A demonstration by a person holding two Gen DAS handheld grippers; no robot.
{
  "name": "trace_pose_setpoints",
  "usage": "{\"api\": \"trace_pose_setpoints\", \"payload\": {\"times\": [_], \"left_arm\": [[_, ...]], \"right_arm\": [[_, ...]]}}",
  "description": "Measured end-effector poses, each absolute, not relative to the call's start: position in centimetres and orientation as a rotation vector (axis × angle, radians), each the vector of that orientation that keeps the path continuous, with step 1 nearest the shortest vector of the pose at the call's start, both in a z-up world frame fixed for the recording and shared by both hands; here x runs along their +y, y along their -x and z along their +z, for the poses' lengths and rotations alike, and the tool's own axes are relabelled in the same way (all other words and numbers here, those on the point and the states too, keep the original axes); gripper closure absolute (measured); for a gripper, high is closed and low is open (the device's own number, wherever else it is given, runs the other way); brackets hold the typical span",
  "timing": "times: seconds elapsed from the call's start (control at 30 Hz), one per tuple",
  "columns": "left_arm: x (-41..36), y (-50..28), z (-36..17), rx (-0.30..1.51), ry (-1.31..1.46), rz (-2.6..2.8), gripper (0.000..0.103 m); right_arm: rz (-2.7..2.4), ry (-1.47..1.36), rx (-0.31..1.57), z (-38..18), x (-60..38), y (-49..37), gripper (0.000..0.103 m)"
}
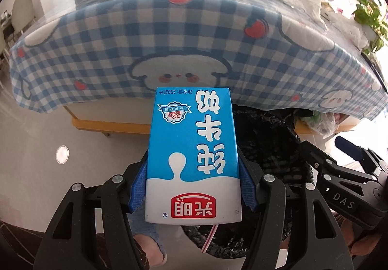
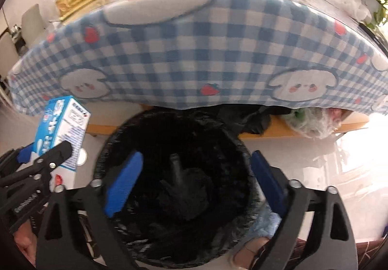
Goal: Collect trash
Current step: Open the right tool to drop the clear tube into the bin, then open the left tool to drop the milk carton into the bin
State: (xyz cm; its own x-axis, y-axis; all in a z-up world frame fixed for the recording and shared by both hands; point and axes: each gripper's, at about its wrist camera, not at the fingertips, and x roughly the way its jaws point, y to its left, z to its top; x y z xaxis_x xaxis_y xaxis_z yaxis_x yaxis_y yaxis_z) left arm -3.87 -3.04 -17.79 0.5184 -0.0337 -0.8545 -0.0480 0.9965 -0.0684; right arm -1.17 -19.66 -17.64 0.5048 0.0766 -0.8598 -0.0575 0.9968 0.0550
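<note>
Carton [image 1: 192, 156] sits centre-low in the left view, upside down, straw [image 1: 209, 237] poking from its lower end; left gripper [image 1: 192, 185] pinches it, blue pads [image 1: 139, 187] pressed on both side faces. In the right view the carton [image 2: 61, 131] appears at left edge, beside the bin [image 2: 173, 187] rim and not yet over the opening. Right gripper [image 2: 194, 185] hangs spread over the bin mouth, holding nothing.

Risks, as judged: release from here likely drops the carton outside or onto the rim; residual milk may drip through the straw end; right gripper's fingers stand in the drop path and could deflect it; thin liner [image 1: 271, 144] may snag. Tablecloth [image 2: 194, 51] edge hangs close behind.
</note>
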Motion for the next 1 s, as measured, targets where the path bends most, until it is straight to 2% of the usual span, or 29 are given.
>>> {"api": "trace_pose_setpoints", "payload": {"times": [0.2, 0.8, 0.9, 1.0], "left_arm": [[-4.4, 3.1, -18.7, 1.047, 0.075, -0.017, 0.041], [-11.2, 2.0, -19.2, 1.057, 0.018, -0.127, 0.041], [-11.9, 2.2, -19.2, 1.056, 0.007, -0.139, 0.04], [-12.0, 2.3, -18.9, 1.035, 0.002, -0.134, 0.028]], "right_arm": [[0.044, -0.056, 1.035, -18.1, -22.7, 0.6, 0.008], [-0.097, -0.077, 1.008, -16.4, -30.7, 2.1, 0.008], [-0.086, -0.062, 1.004, -16.4, -30.4, 2.5, 0.008], [-0.084, -0.061, 1.007, -16.2, -30.0, 2.5, 0.008]]}}
